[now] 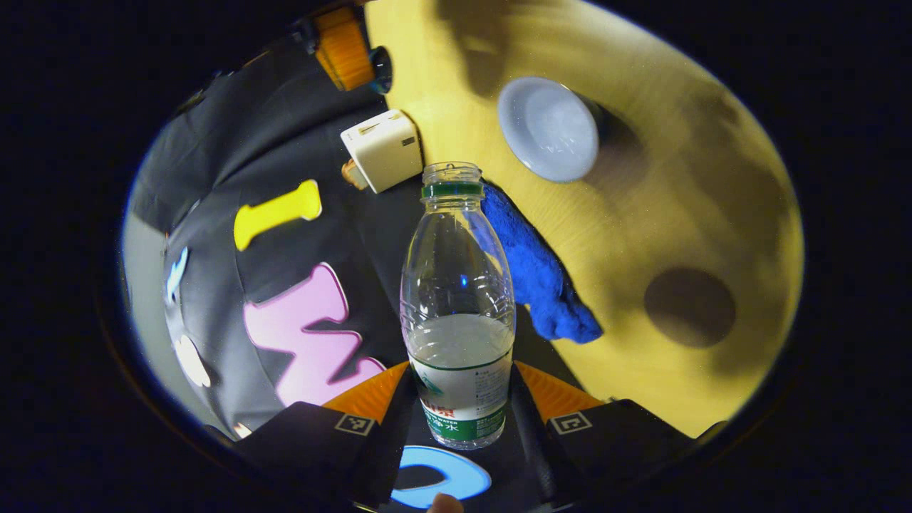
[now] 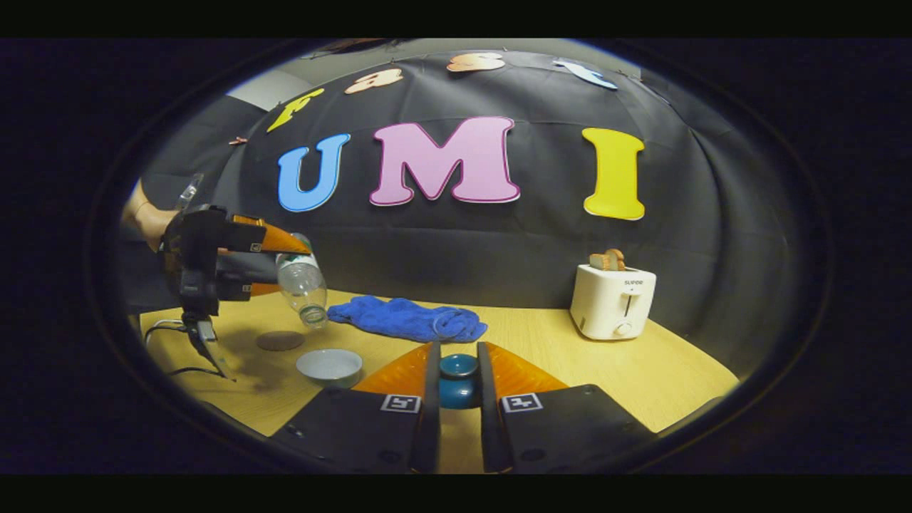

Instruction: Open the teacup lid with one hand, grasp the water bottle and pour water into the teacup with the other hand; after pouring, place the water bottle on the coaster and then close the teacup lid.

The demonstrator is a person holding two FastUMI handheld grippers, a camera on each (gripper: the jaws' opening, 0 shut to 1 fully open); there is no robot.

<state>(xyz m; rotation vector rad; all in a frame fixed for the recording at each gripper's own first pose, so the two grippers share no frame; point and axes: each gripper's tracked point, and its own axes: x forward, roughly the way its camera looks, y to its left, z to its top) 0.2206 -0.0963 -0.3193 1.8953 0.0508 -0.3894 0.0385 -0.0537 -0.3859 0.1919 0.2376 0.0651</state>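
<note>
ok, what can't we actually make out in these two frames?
- Water bottle base, left gripper view: hidden between the left gripper fingers.
- Water leaving the bottle mouth above the teacup, right gripper view: too small to tell.
- Teacup lid, right gripper view: sides covered by the right gripper fingers.
- Teacup's water level, both views: unclear.

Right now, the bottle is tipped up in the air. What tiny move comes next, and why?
Probably tip the water bottle a bit further over the teacup. The left hand-held gripper holds it tilted, mouth down above the open cup, with water left inside, while the right hand-held gripper grips the blue lid clear of the cup.
</note>
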